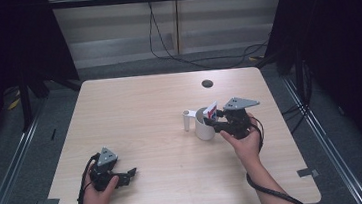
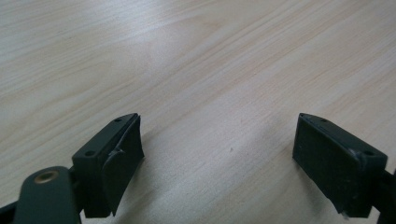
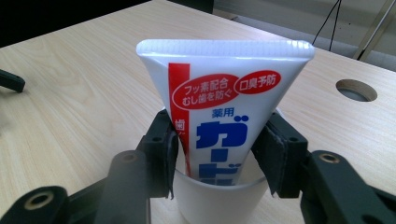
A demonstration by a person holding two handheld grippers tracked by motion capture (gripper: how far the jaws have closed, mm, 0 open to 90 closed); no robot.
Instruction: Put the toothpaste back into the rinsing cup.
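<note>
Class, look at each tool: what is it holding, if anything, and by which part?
The right tool brackets the tube mid-body in the cup, jaws at its edges; a firm hold cannot be told. The left tool holds nothing.

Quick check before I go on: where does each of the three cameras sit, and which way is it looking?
High view: above the person's side, looking forward and down on the table; both forearms, left gripper, right gripper.
Left gripper view: rides the left gripper, facing bare tabletop; its open jaws.
Right gripper view: rides the right gripper, facing the toothpaste tube standing in the white cup.
Shared: high and right gripper views both show tube and cup.
</note>
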